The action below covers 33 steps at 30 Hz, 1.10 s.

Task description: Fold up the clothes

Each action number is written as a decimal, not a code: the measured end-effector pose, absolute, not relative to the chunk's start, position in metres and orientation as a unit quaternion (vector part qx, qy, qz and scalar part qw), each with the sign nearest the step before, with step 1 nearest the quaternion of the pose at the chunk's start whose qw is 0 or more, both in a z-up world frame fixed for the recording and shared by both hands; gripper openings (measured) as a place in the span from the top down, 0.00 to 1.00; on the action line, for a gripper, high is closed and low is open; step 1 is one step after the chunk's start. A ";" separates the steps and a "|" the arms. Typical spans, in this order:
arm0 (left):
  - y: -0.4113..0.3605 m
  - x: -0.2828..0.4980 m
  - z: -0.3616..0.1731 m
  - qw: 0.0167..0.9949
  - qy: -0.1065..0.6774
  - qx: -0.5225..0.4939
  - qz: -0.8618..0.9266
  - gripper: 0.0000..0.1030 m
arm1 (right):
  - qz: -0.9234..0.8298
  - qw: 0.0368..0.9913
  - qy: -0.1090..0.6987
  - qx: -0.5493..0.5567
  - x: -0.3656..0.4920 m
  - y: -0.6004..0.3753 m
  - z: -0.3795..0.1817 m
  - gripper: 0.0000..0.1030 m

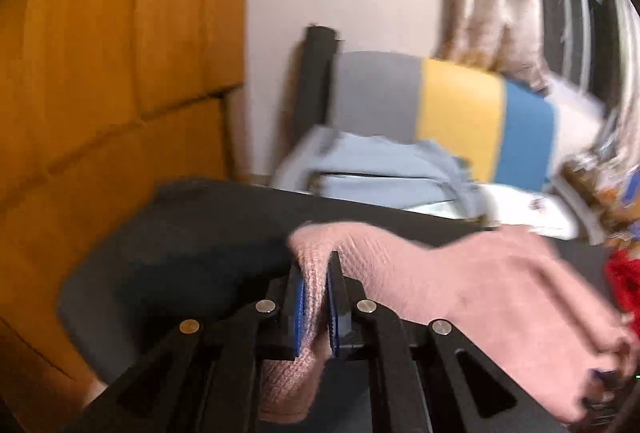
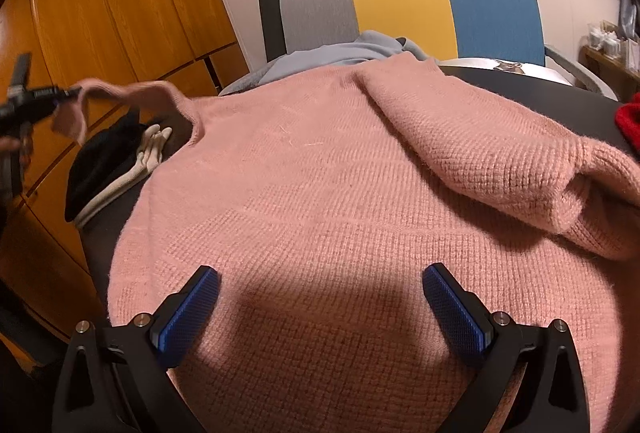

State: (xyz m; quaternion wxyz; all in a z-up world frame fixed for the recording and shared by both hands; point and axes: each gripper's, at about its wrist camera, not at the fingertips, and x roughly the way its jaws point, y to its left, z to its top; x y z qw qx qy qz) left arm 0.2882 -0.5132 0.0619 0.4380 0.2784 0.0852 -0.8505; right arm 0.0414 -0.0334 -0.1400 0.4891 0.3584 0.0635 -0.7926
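A pink knitted sweater (image 2: 320, 193) lies spread on a dark table (image 2: 560, 89), with one sleeve (image 2: 500, 161) folded over its right side. My left gripper (image 1: 318, 273) is shut on a pinch of the pink sweater (image 1: 460, 273) and lifts it; in the right wrist view it shows at the far left (image 2: 60, 95), holding the sweater's left sleeve end up off the table. My right gripper (image 2: 320, 283) is open and empty, just above the sweater's near part.
A black and cream garment (image 2: 116, 161) lies on the table's left edge. A red item (image 2: 628, 121) is at the right edge. A light blue garment (image 2: 340, 53) rests by a grey, yellow and blue chair back (image 2: 440, 1). Orange wooden cabinets (image 2: 112, 1) stand at left.
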 end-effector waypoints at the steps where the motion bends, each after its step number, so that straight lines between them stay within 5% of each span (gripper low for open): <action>1: -0.534 0.283 0.053 0.462 0.075 0.310 -0.827 0.90 | -0.793 0.489 0.065 0.359 0.041 -0.034 -0.140 0.00; 3: -0.568 0.284 0.037 0.493 0.110 0.335 -0.795 0.78 | -0.792 0.488 0.067 0.360 0.040 -0.035 -0.140 0.00; 6: -0.569 0.307 0.031 0.522 0.155 0.306 -0.781 0.76 | -0.792 0.486 0.069 0.362 0.039 -0.035 -0.140 0.00; 12: -0.463 0.299 -0.023 0.199 0.326 0.339 -0.860 0.73 | -0.787 0.484 0.076 0.374 0.035 -0.040 -0.138 0.00; 16: -0.384 0.265 -0.092 0.102 0.364 0.413 -0.829 0.72 | -0.762 0.486 0.087 0.418 0.025 -0.048 -0.127 0.00; 21: -0.344 0.240 -0.128 0.073 0.415 0.419 -0.804 0.61 | -0.760 0.509 0.058 0.400 0.024 -0.037 -0.098 0.00; 28: -0.323 0.208 -0.118 0.106 0.388 0.413 -0.817 0.55 | -0.755 0.507 0.064 0.411 0.023 -0.042 -0.105 0.00; 29: -0.321 0.206 -0.116 0.115 0.380 0.415 -0.819 0.58 | -0.753 0.505 0.061 0.418 0.021 -0.043 -0.108 0.00; 31: -0.315 0.203 -0.114 0.123 0.347 0.429 -0.825 0.91 | -0.747 0.497 0.061 0.437 0.013 -0.048 -0.114 0.00; 33: -0.320 0.202 -0.115 0.111 0.350 0.438 -0.820 0.93 | -0.742 0.488 0.057 0.456 0.004 -0.052 -0.120 0.00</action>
